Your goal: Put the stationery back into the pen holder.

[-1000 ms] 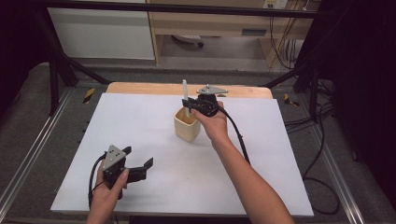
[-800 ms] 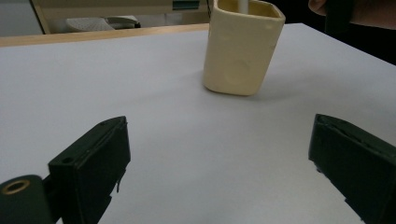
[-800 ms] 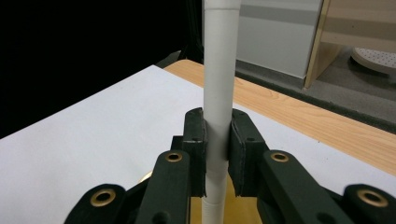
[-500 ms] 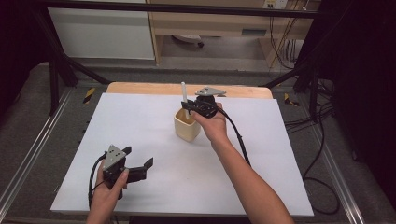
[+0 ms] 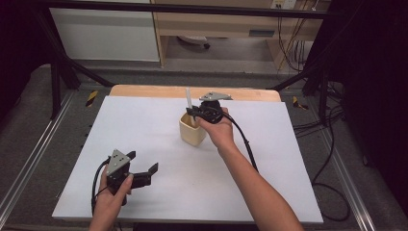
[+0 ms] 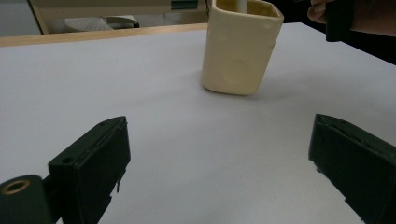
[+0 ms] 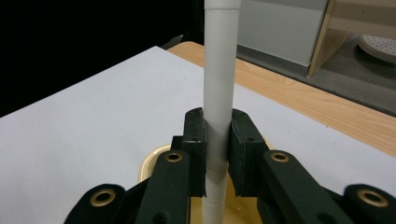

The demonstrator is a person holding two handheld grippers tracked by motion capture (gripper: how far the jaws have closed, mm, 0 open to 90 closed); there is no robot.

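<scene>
We hold a gripper in each hand over a white table top [image 5: 159, 130]. Our right gripper [image 5: 193, 112] is over the far middle of the table, and its jaws are clamped on a white rod [image 7: 218, 100]. In the right gripper view the rod stands upright between the two pads, pinched from either side at about its lower third, with its top running off the frame at 12 o'clock and its lower end going down into the cream cup [image 5: 191, 132] below. From the high view the rod rises out of the cup at roughly 12 o'clock from the cup's mouth, and our right hand [image 5: 219, 129] sits at about 3 o'clock of the cup, touching or just beside its rim; we cannot tell which.

Our left gripper [image 5: 143, 162] rests low near the front left of the table, well apart from the cup. Its jaws stand wide apart with nothing between them. In the left gripper view the cup [image 6: 240, 44] lies at about 12 o'clock ahead of the jaws, upright on the white surface, with the rod's base just visible inside its mouth.

A wooden strip [image 5: 144, 91] edges the table's far side.
</scene>
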